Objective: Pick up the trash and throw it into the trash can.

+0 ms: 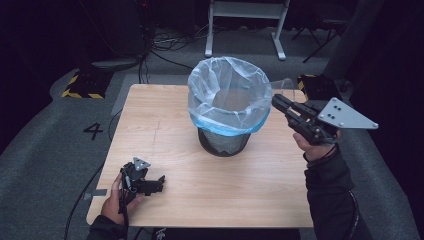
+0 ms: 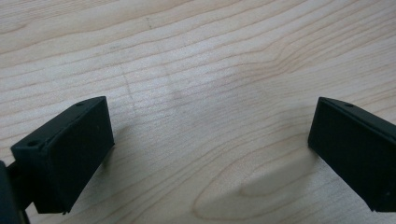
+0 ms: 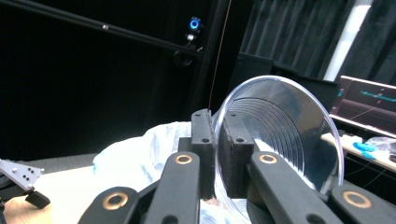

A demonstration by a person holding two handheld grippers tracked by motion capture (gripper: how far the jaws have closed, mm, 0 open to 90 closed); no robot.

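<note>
1. Left gripper [image 1: 159, 179]: rests low on the table [image 1: 165, 125] at its near left corner, jaws spread wide, nothing between them
2. Bin [image 1: 223, 141]: black mesh, lined with a clear bag [image 1: 227, 95], mid-table
3. Right gripper [image 3: 215, 140]: jaws clenched on the rim of a clear plastic cup [image 3: 289, 126], held aloft just beside the bin's right edge
4. Step, as judged: carrying the cup to the bin; next, bring it over the bag's mouth, then release

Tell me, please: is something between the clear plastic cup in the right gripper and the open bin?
Nothing visible blocks it. The right gripper holds the clear plastic cup by its rim, right beside the top edge of the bag-lined bin, whose mouth is open.
</note>
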